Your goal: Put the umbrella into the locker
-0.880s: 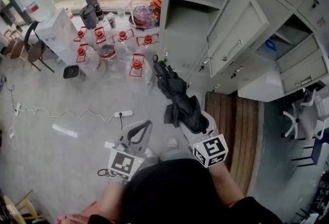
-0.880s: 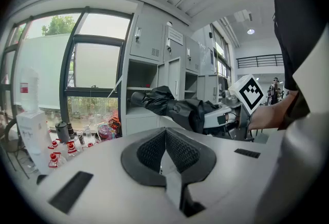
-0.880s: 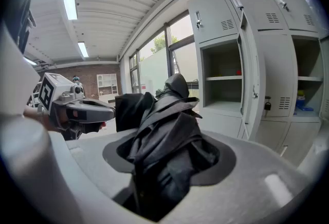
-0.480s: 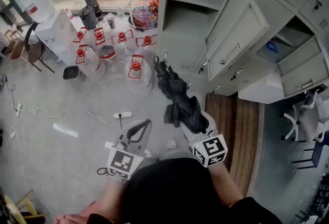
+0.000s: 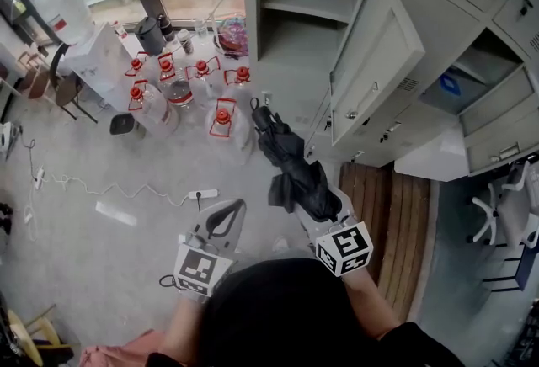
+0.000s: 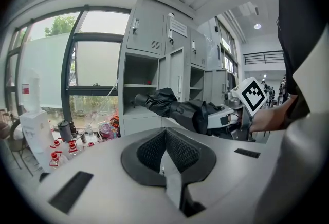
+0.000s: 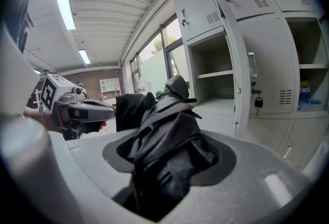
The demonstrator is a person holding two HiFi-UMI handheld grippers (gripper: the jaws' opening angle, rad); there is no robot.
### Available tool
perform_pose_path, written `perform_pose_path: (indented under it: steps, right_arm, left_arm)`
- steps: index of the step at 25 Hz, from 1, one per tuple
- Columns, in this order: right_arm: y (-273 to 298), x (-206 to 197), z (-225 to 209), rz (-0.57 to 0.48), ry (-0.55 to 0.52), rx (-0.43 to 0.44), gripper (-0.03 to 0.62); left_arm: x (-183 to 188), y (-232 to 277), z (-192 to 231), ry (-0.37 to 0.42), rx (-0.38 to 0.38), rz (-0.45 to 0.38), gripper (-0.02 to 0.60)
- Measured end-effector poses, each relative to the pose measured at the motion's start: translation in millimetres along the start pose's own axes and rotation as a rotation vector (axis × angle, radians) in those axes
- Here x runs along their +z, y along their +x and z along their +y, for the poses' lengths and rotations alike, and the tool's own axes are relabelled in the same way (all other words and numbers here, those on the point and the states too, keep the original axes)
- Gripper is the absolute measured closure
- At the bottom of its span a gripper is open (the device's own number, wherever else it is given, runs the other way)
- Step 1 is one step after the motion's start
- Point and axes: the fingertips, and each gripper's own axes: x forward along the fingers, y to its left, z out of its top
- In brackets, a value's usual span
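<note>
A folded black umbrella [image 5: 290,162] sticks out forward from my right gripper [image 5: 320,204], which is shut on its bundled cloth; the umbrella's tip points towards the lockers. In the right gripper view the umbrella [image 7: 165,138] fills the space between the jaws. The open locker compartment [image 5: 290,16] with a shelf stands ahead, its grey door [image 5: 375,54] swung out to the right. The same locker [image 7: 216,81] shows beyond the umbrella in the right gripper view. My left gripper [image 5: 237,207] hangs lower left, shut on nothing, with its pads [image 6: 154,151] meeting.
Several water jugs with red handles [image 5: 221,117] stand on the floor left of the lockers. A power strip [image 5: 202,194] and cable lie on the floor. A wooden slat platform [image 5: 389,210] lies at the right. More lockers [image 5: 484,96] stand open further right.
The lockers have slid left and a little down in the head view. Both grippers and the umbrella keep nearly the same place and pose.
</note>
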Motion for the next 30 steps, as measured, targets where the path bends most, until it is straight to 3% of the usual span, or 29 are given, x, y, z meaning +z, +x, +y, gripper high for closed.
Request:
perform_pose_path:
  steps: [6, 15, 30]
  right_arm:
    - [-5.4, -5.8, -29.3, 0.002, 0.025, 0.018, 0.338]
    - [20.7, -8.6, -46.8, 0.024, 0.051, 0.007, 0.338]
    - [137.9, 30.0, -46.2, 0.065, 0.098, -0.126, 0.338]
  left_arm:
    - [0.2, 17.8, -5.8, -0.011, 0.047, 0.02, 0.572]
    - [-3.0, 43.8, 18.3, -0.034, 0.036, 0.024, 0.572]
    - [8.5, 80.7, 162.3, -0.039, -0.105, -0.008, 0.572]
